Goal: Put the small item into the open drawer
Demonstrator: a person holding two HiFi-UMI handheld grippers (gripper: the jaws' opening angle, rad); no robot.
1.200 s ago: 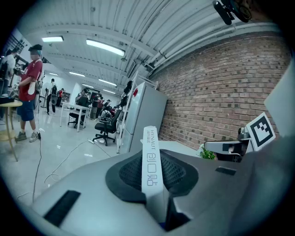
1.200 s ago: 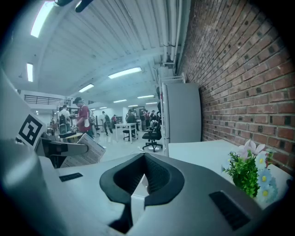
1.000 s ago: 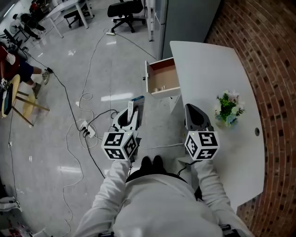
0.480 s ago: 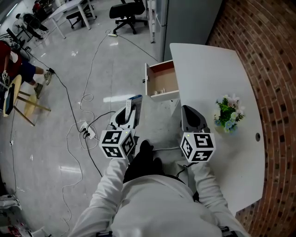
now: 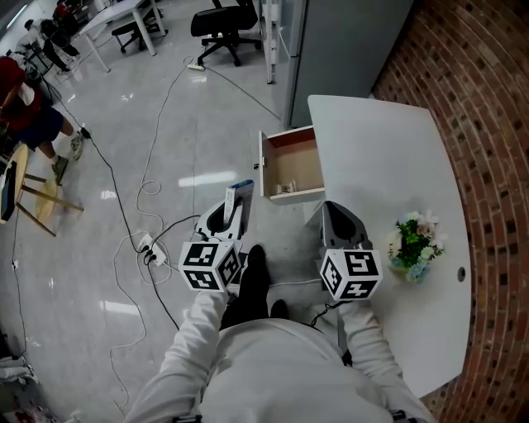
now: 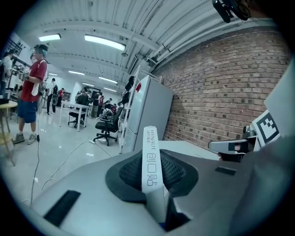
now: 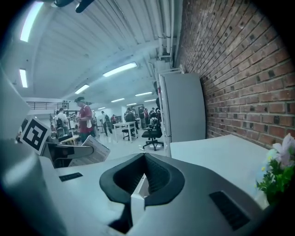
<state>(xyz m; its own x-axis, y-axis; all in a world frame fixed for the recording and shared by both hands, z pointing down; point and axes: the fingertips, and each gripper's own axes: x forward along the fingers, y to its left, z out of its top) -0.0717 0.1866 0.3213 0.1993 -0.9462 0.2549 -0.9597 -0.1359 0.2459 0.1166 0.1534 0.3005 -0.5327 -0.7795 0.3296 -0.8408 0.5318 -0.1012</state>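
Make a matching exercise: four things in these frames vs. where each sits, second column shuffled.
Things:
1. drawer
2. potted flowers
3. white box
4. office chair

Places:
A. on the desk top
B. on the floor, far off
C. clamped in the left gripper
D. pulled open at the desk's side

Pairs: 1-D, 2-A, 3-C, 4-B

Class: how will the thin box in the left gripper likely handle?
The box looks stiff: it stands straight above the left gripper unsupported. Thin and flat, so probably light, and likely to topple if set on edge.
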